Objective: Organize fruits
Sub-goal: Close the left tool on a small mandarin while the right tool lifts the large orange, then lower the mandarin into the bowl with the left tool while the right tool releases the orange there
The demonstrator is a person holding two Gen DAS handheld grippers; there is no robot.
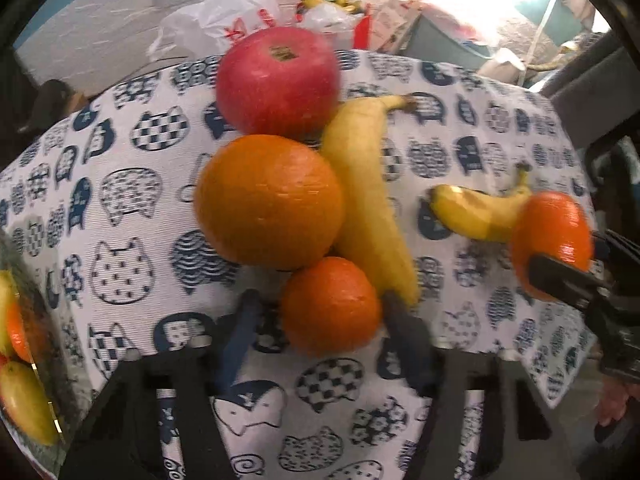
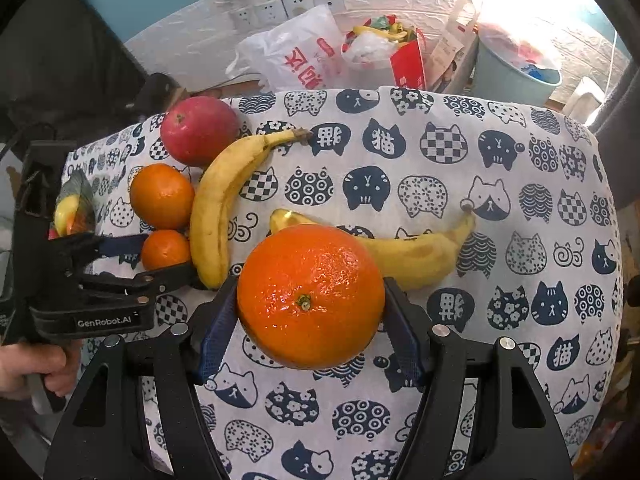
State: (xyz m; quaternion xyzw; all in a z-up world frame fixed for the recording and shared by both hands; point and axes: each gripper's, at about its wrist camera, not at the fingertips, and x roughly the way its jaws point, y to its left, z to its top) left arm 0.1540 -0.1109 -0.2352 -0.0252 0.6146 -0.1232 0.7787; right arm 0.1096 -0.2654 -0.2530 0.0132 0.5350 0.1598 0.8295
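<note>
On the cat-print cloth lie a red apple, a large orange, a small orange, a long banana and a short banana. My left gripper is open with its fingers either side of the small orange, which also shows in the right wrist view. My right gripper is shut on a glossy orange, just in front of the short banana. That orange also shows in the left wrist view.
A plate of fruit sits at the left edge of the table. Behind the table are a white plastic bag, a red bag and a blue bin against the wall.
</note>
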